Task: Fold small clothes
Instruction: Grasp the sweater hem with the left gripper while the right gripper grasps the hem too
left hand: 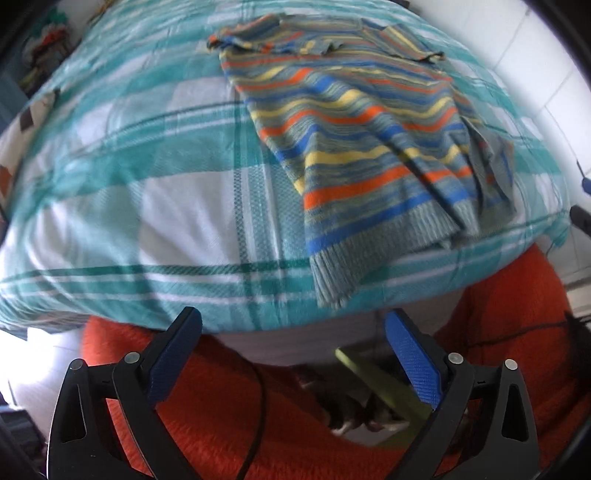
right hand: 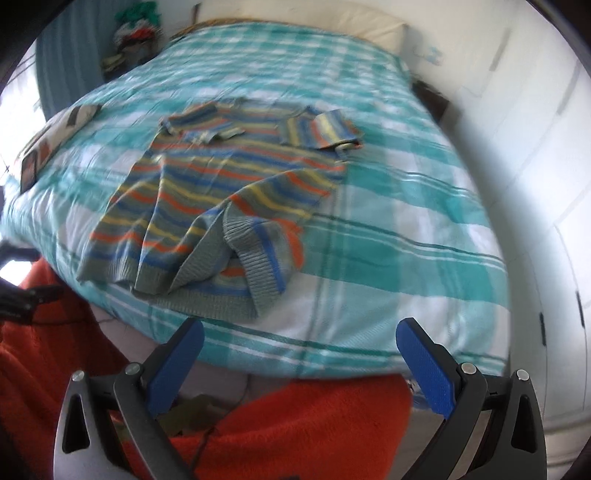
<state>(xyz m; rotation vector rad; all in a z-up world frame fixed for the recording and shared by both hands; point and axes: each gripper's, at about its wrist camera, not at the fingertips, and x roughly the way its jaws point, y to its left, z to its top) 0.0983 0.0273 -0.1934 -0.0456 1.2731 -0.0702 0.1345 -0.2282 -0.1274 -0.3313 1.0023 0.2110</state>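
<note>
Sweater: striped knit sweater [right hand: 207,192] in blue, orange, yellow and grey-green lies spread on the bed, its ribbed hem towards the near edge and its neck towards the far end.
Sweater hem: the ribbed hem [left hand: 332,273] reaches the near edge of the bed in the left wrist view; in the right wrist view one lower corner is turned up and folded over, showing the ribbing.
Sleeves: both sleeves [right hand: 321,129] are folded in across the upper part of the body, one on each side of the chest.
Bed: teal-and-white checked bedspread [right hand: 406,229] covers the whole bed; the sweater sits nearer the near edge than the far end, with bare cover on either side.
Left gripper: left gripper [left hand: 293,350] hangs off the near edge of the bed, clear of the sweater, blue-padded fingers [left hand: 413,358] spread wide with nothing between them.
Right gripper: right gripper [right hand: 299,354] sits just short of the near edge, below the folded hem corner and not touching it, fingers [right hand: 424,365] wide apart and empty.
Below the bed edge: orange fuzzy fabric [right hand: 295,424] fills the lower part of both views under the grippers.
Far corner: pile of mixed clothes [right hand: 136,33] beyond the far left corner of the bed, blurred.
Focus: both views are soft with blur.
</note>
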